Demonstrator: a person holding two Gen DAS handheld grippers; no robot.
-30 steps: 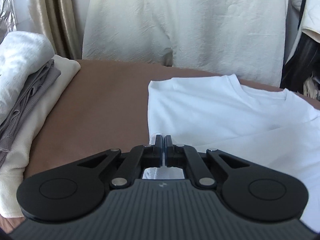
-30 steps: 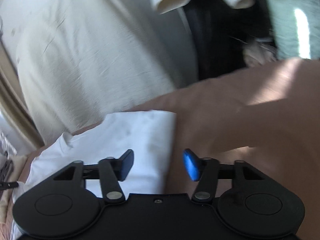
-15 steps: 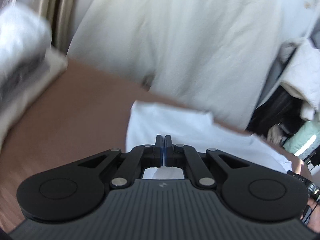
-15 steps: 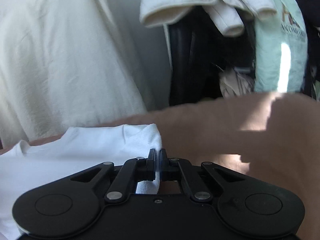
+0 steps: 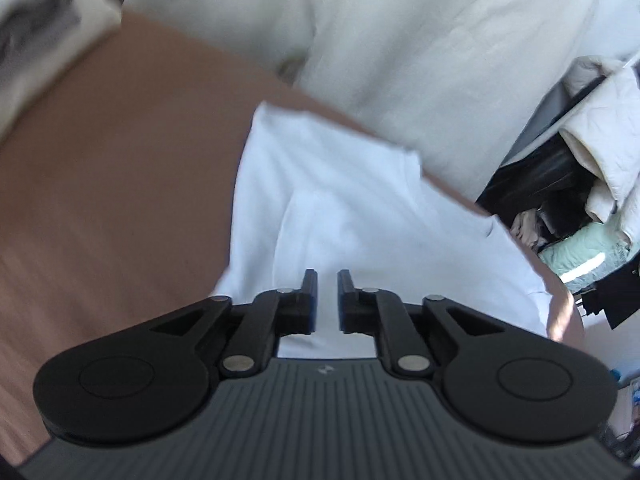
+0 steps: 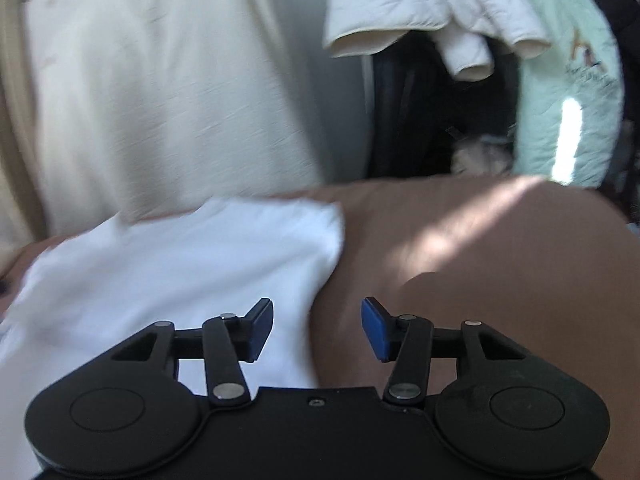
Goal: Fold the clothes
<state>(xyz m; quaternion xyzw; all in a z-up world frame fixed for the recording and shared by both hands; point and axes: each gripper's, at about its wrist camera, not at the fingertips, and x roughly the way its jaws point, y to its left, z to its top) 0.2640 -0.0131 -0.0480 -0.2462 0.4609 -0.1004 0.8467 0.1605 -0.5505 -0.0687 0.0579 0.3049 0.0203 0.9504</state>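
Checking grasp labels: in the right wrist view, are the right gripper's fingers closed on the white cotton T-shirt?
No, the right gripper stands open, its blue-padded fingers apart above the white cotton T-shirt.

worktop [image 5: 120, 168]: covered in brown cloth | shirt [image 5: 360, 216]: white, laid flat on worktop | stack [image 5: 44, 28]: blurred clothes, seen at worktop's far-left edge

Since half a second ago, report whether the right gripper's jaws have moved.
Yes. The right gripper has opened: jaws now apart, straddling the white T-shirt's edge on the brown surface.
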